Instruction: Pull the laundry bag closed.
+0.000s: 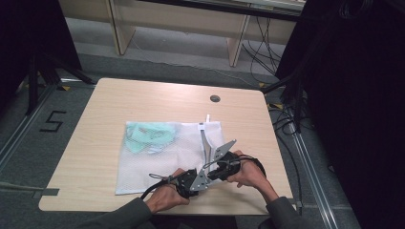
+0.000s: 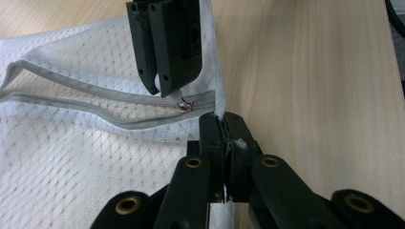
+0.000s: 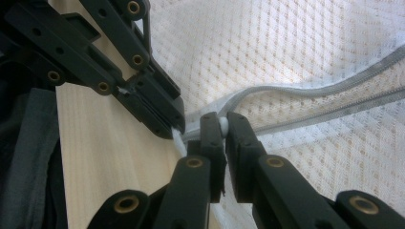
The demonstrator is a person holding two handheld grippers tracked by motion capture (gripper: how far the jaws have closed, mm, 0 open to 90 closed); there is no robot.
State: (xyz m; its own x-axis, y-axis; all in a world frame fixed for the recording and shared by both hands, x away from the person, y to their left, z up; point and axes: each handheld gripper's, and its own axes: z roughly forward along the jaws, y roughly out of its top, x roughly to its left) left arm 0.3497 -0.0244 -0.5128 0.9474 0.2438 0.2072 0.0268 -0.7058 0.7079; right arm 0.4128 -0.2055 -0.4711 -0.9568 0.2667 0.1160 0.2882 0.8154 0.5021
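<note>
At the near edge of the table (image 1: 86, 143), the left hand-held gripper (image 2: 223, 125) is clamped on the corner hem of a white mesh laundry bag (image 1: 157, 162). Just beyond, the right hand-held gripper (image 3: 219, 125) pinches the small zipper pull (image 2: 184, 106). That pull could slip free if tugged off-line. Farther off, the zipper (image 2: 95, 100) gapes, and green cloth (image 1: 148, 136) bunched inside may snag the teeth.
</note>
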